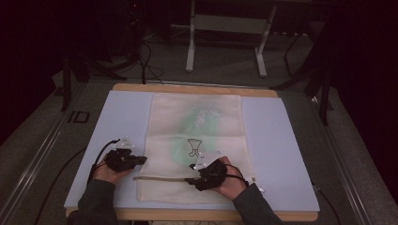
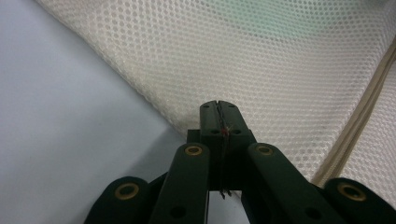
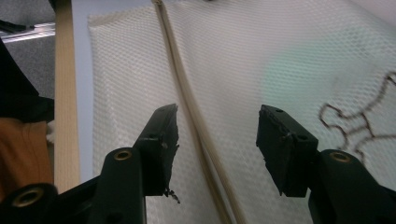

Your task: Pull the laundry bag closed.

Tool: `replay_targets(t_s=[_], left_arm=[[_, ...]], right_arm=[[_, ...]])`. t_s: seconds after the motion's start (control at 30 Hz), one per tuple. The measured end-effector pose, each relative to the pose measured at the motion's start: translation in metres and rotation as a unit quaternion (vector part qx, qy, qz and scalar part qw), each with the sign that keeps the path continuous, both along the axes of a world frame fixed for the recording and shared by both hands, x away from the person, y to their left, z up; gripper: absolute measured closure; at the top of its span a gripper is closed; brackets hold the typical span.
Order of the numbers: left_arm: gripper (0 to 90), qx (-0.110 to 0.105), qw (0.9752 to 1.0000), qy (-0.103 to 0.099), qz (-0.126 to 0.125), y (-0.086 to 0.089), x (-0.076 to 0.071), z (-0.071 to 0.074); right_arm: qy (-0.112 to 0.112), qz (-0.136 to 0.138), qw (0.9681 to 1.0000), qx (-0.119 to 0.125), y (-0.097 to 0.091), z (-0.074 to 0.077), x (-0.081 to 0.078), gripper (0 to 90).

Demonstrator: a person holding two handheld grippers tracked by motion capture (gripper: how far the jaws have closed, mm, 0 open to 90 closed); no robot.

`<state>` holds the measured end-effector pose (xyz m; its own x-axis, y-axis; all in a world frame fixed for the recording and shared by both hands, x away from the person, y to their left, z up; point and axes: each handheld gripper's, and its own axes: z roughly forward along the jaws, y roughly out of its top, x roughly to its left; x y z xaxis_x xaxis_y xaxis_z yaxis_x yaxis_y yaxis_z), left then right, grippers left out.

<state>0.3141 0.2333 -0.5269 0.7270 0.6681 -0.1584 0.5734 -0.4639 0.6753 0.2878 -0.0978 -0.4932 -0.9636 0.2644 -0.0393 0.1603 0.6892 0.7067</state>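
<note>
The left hand-held gripper point(image 1: 140, 160) pinches the mesh bag's point(image 1: 197, 126) edge; the right hand-held gripper point(image 1: 189, 180) hovers open above its zipper point(image 1: 162, 178).

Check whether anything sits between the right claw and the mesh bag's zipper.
Nothing visible does. The right claw stands open directly over the mesh laundry bag, its jaws on either side of the zipper, with bare mesh beneath. The left claw is shut at the bag's edge, off that path.

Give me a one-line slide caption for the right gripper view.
Right gripper, open, straddling the zipper of a cream mesh laundry bag on the table.
</note>
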Motion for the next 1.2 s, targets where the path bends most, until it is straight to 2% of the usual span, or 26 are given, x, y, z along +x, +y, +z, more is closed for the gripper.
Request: replay_targets(t_s=[0.17,0.47,0.57,0.6,0.7,1.03,1.2], left_arm=[[89.8,0.007,1.0000,0.005,0.000,0.000,0.001,-0.002],[89.8,0.001,1.0000,0.003,-0.004,0.001,0.003,-0.003],[89.8,0.001,1.0000,0.000,-0.004,0.002,0.003,-0.003],[89.8,-0.006,1.0000,0.002,-0.005,0.002,0.005,-0.003],[89.8,-0.008,1.0000,-0.001,-0.005,0.003,0.008,-0.002],[89.8,-0.011,0.9999,-0.002,-0.003,0.004,0.012,-0.003],[89.8,-0.011,0.9999,0.000,-0.002,0.004,0.016,-0.004]], right_arm=[[-0.001,0.009,1.0000,0.001,0.011,-0.002,-0.001,49.1],[0.001,0.036,0.9993,-0.003,0.037,-0.008,-0.002,56.5],[0.002,0.038,0.9993,-0.003,0.040,-0.009,-0.002,56.8],[0.003,0.044,0.9990,0.002,0.049,-0.010,-0.001,57.0],[0.003,0.050,0.9988,0.003,0.056,-0.011,0.000,56.9],[0.011,0.063,0.9980,0.001,0.081,-0.016,0.004,64.1],[0.013,0.067,0.9976,0.005,0.094,-0.016,0.006,63.5]])
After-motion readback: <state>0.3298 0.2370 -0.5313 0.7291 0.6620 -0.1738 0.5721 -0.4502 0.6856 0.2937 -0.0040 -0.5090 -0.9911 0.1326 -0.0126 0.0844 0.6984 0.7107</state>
